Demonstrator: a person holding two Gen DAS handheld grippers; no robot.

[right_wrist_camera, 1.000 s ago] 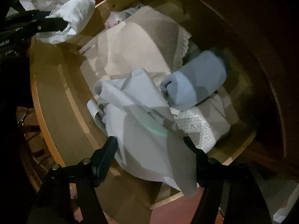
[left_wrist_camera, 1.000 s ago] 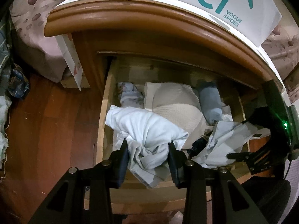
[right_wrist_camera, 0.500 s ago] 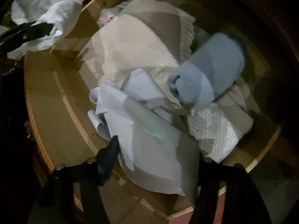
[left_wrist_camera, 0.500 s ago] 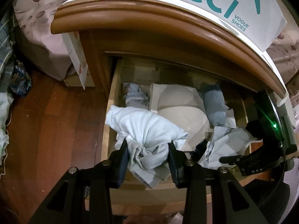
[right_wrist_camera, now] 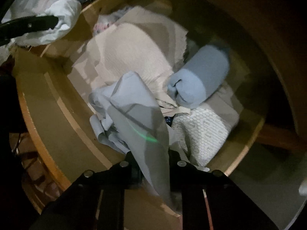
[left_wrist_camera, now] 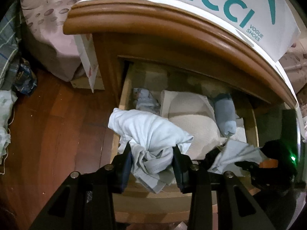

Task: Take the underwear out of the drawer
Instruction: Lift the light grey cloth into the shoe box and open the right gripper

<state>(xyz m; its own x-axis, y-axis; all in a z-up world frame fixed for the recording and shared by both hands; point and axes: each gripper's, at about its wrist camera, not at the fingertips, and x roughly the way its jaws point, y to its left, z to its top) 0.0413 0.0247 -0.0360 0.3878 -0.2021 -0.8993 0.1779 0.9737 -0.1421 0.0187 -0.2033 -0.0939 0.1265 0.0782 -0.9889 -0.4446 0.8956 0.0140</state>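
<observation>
Dark wooden flooring point(left_wrist_camera: 48, 130) and a brown nightstand point(left_wrist_camera: 172, 30) with its drawer point(right_wrist_camera: 63, 126) pulled out form the setting; a white shoe bag point(left_wrist_camera: 211, 3) printed in teal lies on top.

Between the fingers of the left gripper point(left_wrist_camera: 152, 163) a bunched white garment point(left_wrist_camera: 145, 130) is clamped at a narrow gap and held above the drawer's front left corner, just as it was a second ago.

The change is on the other side. The right gripper point(right_wrist_camera: 153, 164), pointed down into the drawer, was spread wide around a pale grey piece of underwear point(right_wrist_camera: 138, 115) a second ago; its jaws have now been brought together on that fabric, which is pinched between them and drawn up into a peak. The rest of the piece is still draped inside the drawer, beside a rolled blue-grey garment point(right_wrist_camera: 199, 80), a cream knitted item point(right_wrist_camera: 130, 53) and a white honeycomb-patterned cloth point(right_wrist_camera: 203, 130).

With the pinch made, the grasp step can be judged complete for both hands. A lift clear of the drawer front is what is left, and the trailing grey fabric may drag neighbouring items along.
</observation>
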